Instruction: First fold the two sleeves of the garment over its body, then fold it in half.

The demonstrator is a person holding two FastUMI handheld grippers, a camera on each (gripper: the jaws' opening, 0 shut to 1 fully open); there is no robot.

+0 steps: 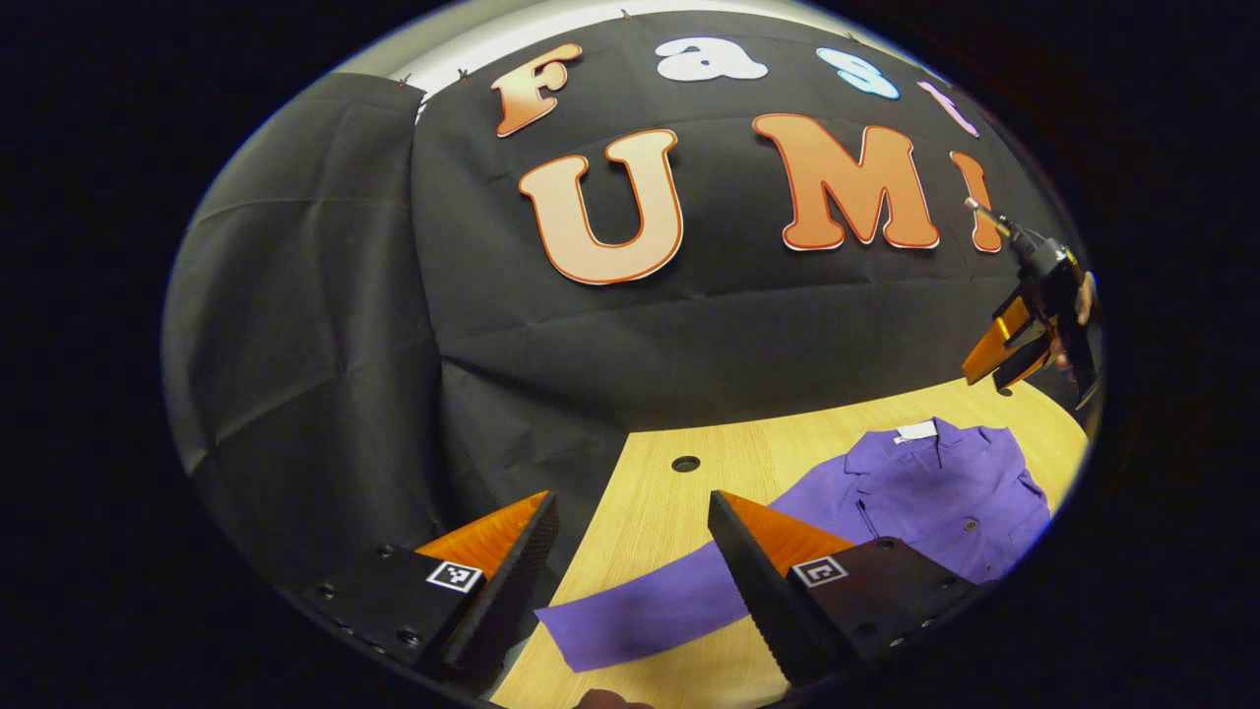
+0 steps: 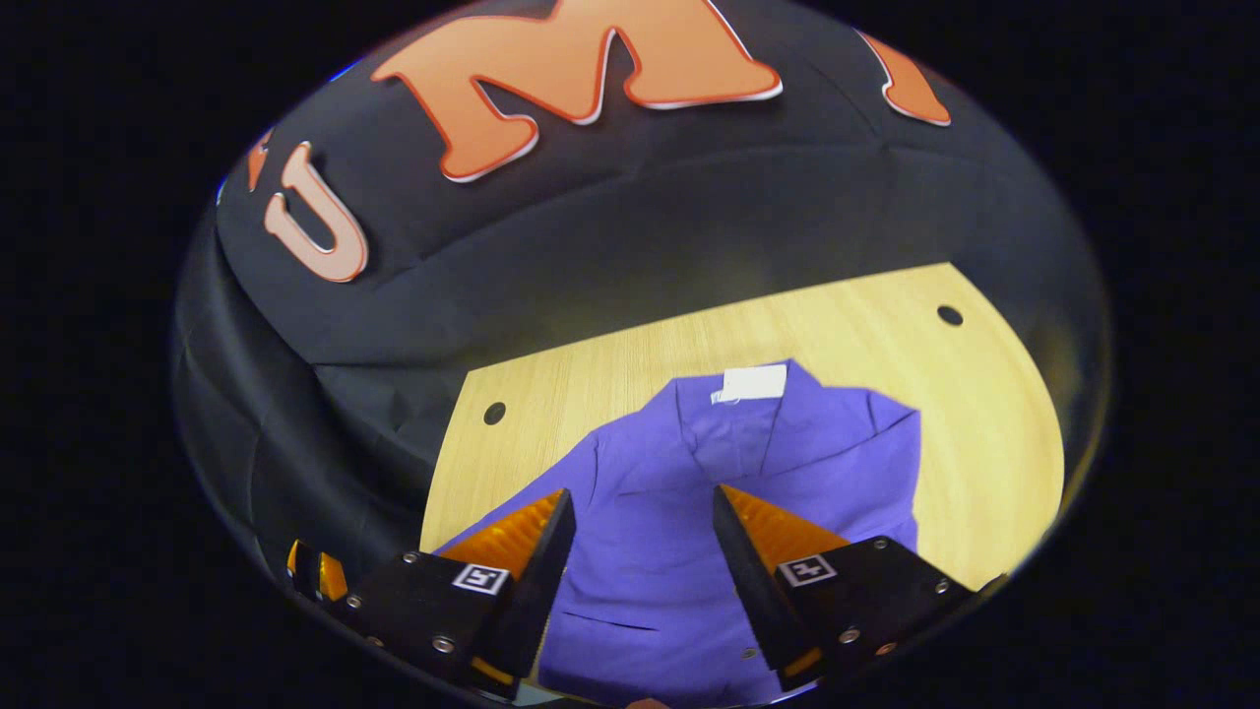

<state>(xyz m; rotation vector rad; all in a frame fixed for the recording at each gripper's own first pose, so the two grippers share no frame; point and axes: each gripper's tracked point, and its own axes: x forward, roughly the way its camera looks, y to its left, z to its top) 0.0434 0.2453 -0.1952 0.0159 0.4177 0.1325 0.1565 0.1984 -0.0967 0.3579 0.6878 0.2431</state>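
While both sleeves wait unfolded, the purple garment (image 2: 679,512) lies flat on the bench (image 2: 886,325), front up, with a white label (image 2: 753,382) at its collar. In the right gripper view it spreads from the centre down to 6 o'clock, collar toward 12. A chest pocket seam shows at about 7 o'clock, and small buttons dot the front lower down, near 5. In the left gripper view the garment sits at 4 o'clock, and one sleeve (image 1: 650,601) runs out straight from the body toward 6 o'clock, flat on the wood.

Right gripper (image 2: 642,537) hangs above the garment's chest, jaws spread wide, touching no cloth that I can see. Left gripper (image 1: 630,537) is over the bench edge near the sleeve's cuff, jaws likewise spread with nothing between them; whether it touches the sleeve I cannot tell. In the left gripper view the right gripper shows again at 3 o'clock, held by a hand (image 1: 1083,295) above the garment's collar.

Pale wood bench carries two round holes (image 2: 494,413), at 9 and 2 o'clock in the right gripper view. Black cloth wall (image 1: 394,295) stands behind the bench.
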